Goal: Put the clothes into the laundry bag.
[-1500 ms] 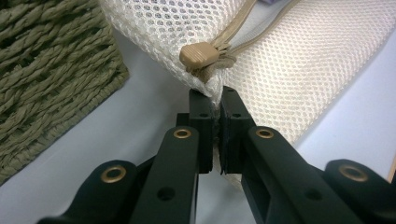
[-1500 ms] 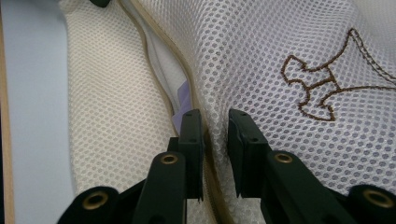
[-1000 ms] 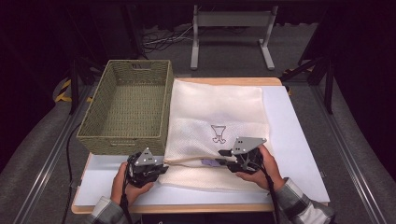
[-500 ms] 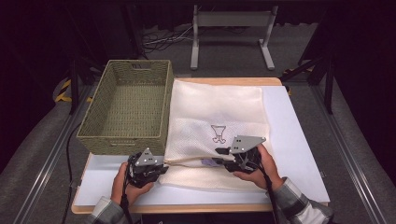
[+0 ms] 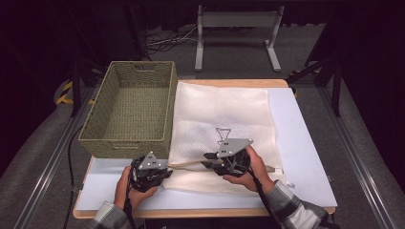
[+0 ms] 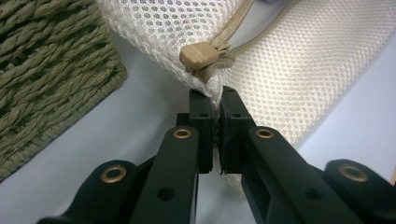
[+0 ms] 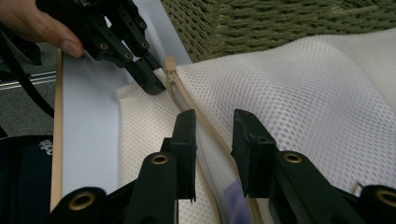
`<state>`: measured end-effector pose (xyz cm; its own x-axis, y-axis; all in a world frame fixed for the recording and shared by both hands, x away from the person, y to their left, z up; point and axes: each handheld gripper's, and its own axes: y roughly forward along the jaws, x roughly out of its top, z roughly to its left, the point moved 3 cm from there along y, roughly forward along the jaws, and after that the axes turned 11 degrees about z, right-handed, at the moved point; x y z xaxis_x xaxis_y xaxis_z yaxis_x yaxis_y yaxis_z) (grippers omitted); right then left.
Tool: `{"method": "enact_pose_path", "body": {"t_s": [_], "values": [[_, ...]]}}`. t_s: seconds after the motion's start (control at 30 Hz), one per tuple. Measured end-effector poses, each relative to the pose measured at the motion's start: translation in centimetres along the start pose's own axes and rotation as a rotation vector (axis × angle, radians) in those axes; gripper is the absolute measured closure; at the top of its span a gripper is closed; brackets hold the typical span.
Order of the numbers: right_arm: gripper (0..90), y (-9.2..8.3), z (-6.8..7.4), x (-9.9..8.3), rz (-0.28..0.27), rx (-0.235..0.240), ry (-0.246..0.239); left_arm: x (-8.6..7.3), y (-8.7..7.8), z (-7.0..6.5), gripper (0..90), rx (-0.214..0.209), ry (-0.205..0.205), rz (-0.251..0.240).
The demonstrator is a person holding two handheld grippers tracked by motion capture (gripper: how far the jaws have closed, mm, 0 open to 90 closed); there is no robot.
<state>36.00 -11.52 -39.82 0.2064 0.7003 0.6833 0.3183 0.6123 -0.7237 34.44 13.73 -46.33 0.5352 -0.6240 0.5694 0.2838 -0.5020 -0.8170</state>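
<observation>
Two tools work the mesh laundry bag [image 5: 222, 129]: the left tool [image 6: 214, 109] stays clamped on its corner, while the right tool [image 7: 212, 128], jaws just narrowing astride the drawstring [image 7: 201, 116] without gripping, has slid rightward, likely cinching.

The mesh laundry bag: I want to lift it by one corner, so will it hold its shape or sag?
The mesh laundry bag will probably sag: its fabric folds softly where the left gripper pinches its corner. It looks light, lying flat and thin. The drawstring may slide through its toggle.
</observation>
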Motion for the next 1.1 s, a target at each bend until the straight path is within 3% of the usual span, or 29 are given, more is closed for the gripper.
{"method": "enact_pose_path", "body": {"t_s": [0.3, 0.6, 1.1], "values": [[73.8, 3.3, 1.6, 3.1, 0.012, 0.075, -0.041, 0.0, -0.3, 0.0, 86.2, -0.01, -0.004, -0.027], [72.6, 5.5, 2.6, 5.3, -0.004, 0.132, -0.042, 0.1, -0.8, -0.1, 86.2, -0.023, -0.002, -0.067], [69.0, 8.4, 2.2, 6.2, 0.033, 0.153, -0.003, 0.0, -0.6, -0.2, 86.2, -0.024, 0.006, -0.061]]}}
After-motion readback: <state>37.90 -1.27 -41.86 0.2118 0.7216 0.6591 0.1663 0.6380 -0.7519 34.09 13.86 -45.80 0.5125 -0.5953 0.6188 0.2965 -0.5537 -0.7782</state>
